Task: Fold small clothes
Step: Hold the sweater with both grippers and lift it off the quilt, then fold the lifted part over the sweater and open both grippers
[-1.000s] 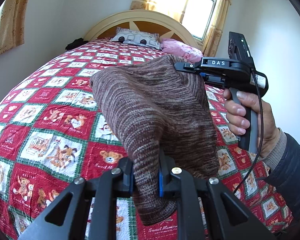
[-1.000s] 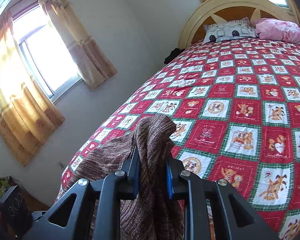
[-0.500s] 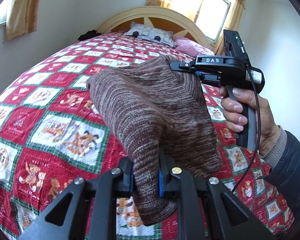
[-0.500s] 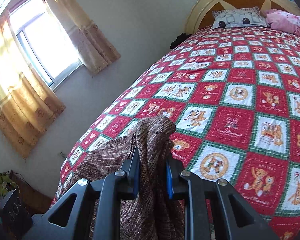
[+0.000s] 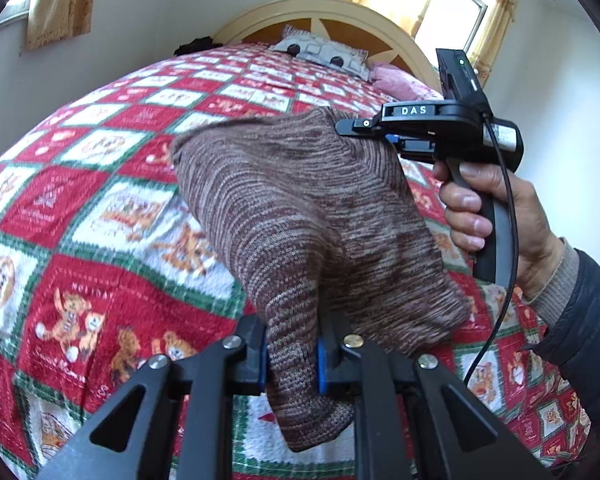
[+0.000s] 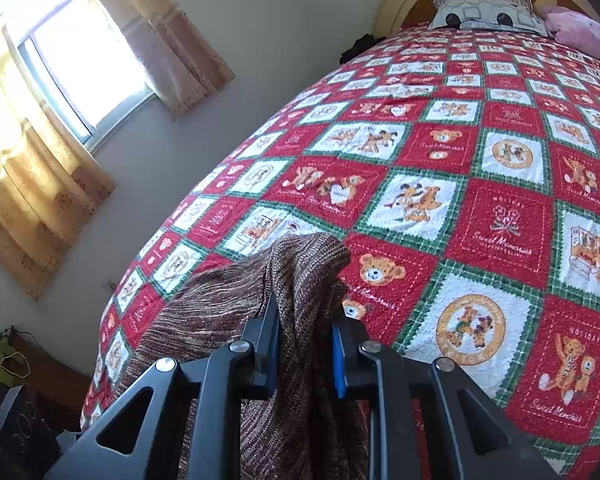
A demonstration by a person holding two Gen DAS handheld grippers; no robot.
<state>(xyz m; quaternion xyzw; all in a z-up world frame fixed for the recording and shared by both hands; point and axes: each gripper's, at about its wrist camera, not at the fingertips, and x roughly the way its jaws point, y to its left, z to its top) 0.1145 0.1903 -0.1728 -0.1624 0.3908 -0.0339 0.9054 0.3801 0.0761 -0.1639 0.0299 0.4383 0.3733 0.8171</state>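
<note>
A brown knitted top [image 5: 300,208] hangs in the air over a big bed, held up by two grippers. The left gripper [image 5: 291,354] is pinched tight on one edge of the top, with the cloth squeezed between its two blue pads, and a bit of the cloth hangs down below them. The right gripper [image 6: 306,344] is pinched on another edge of the same top, and the knit is bunched up between its pads too. In the left camera view you can see the right gripper [image 5: 354,128] from the side, with its black tip biting the top corner of the cloth. A person's right hand [image 5: 496,216] is wrapped around its black handle, and a dark sleeve [image 5: 580,320] with a tan cuff covers the arm. A thin black wire [image 5: 504,240] runs down from the gripper past the hand. The top is stretched between the two grippers, a little way above the bedspread [image 5: 100,184]. The bedspread is red, white and green squares with little bears on them. At the far end of the bed there is a grey and white pillow [image 6: 488,14], a pink pillow [image 6: 580,32] beside it, and a rounded headboard [image 5: 320,12]. A window with yellow curtains [image 6: 36,184] is on the wall beside the bed.
</note>
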